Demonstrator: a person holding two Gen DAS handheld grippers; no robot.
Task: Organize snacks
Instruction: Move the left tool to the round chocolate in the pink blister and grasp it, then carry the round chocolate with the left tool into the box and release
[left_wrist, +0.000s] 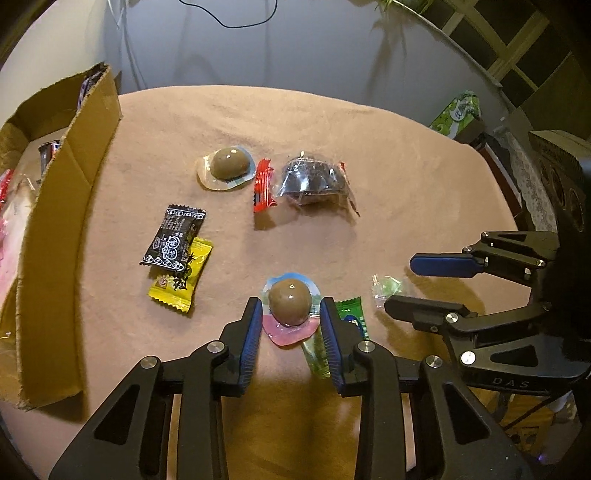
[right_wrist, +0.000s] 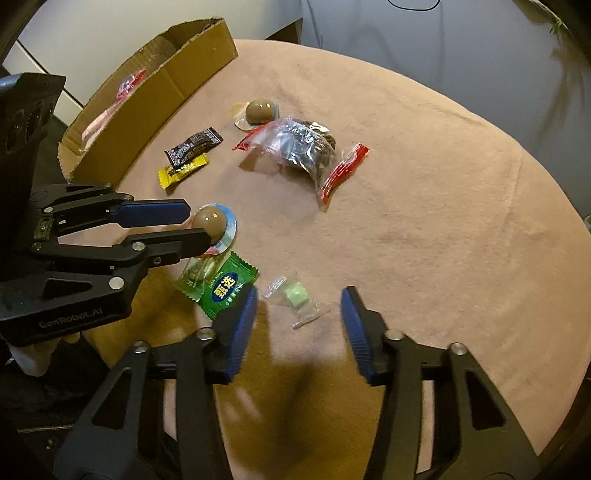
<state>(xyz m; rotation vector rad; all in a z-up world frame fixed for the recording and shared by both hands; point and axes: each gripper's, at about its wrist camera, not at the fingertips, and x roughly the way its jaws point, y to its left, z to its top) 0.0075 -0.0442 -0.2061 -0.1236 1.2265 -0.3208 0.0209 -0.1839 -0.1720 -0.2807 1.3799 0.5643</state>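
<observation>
Packed brown egg (left_wrist: 289, 301) near the table's near edge, between the left gripper (left_wrist: 290, 314) pads; pads flank its blister close on both sides, whether they press it I cannot tell. Green candy wrapper (right_wrist: 226, 291) lies just beside the egg, partly under the left gripper's finger. Clear wrapper with a pale green sweet (right_wrist: 295, 298) sits between the right gripper (right_wrist: 299, 301) fingers, which stand apart, not touching it. Toward mid-table: black sachet (left_wrist: 173, 238) overlapping a yellow sachet (left_wrist: 181, 284), second packed egg (left_wrist: 227, 167), clear bag of dark snacks (left_wrist: 312, 181) with red ends. Cardboard box (left_wrist: 66, 206) at the left edge of the table (left_wrist: 406, 166), some packets inside.
</observation>
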